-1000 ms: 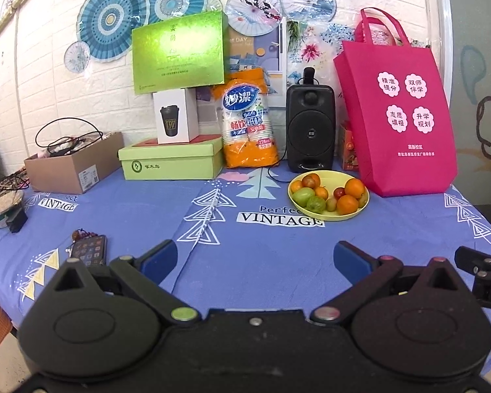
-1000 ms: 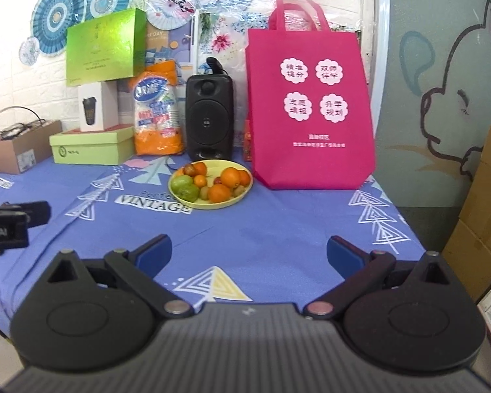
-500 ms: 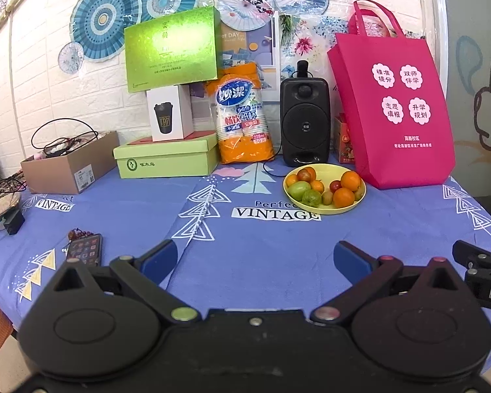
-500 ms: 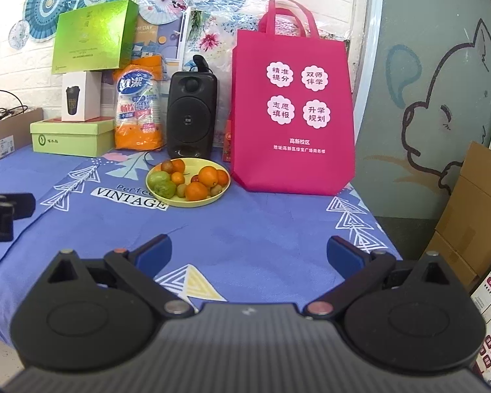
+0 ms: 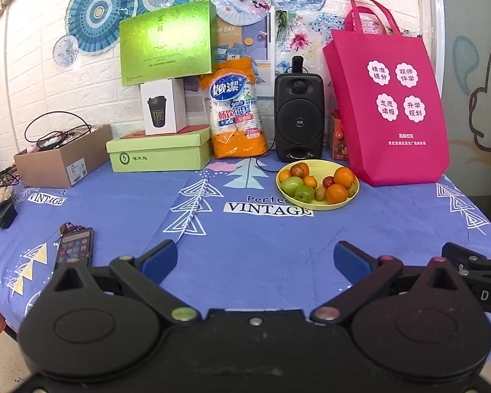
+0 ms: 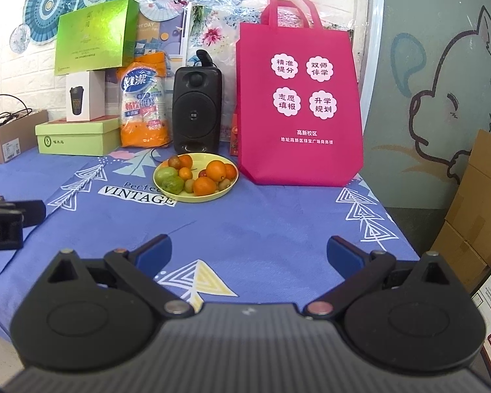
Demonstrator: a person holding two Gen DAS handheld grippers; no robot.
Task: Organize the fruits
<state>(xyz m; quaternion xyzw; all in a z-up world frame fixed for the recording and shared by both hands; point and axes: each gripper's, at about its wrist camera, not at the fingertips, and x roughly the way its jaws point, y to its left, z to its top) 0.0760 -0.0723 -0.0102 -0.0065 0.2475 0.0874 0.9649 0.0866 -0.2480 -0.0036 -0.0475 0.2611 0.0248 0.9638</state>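
A: Where does the fruit (image 5: 317, 181) lie?

B: All of it sits heaped in the yellow plate (image 5: 324, 167), at about one o'clock from the left gripper (image 5: 255, 258) and eleven o'clock from the right gripper (image 6: 248, 252). Oranges, green fruit and small red ones touch one another there; none shows loose on the blue tablecloth (image 5: 245, 229).

A: And the grippers?

B: Each has its fingers spread wide with nothing between them, hanging low over the near edge of the table, well apart from the plate. Held back like that, both cameras take in the whole spread.

A: Why is the plate there?

B: Probably for reach: it stands just in front of the speaker (image 5: 298, 111) and beside the pink bag (image 5: 389, 104), with bare cloth before it. Whether the heap awaits sorting or is already gathered, the scene fits both.
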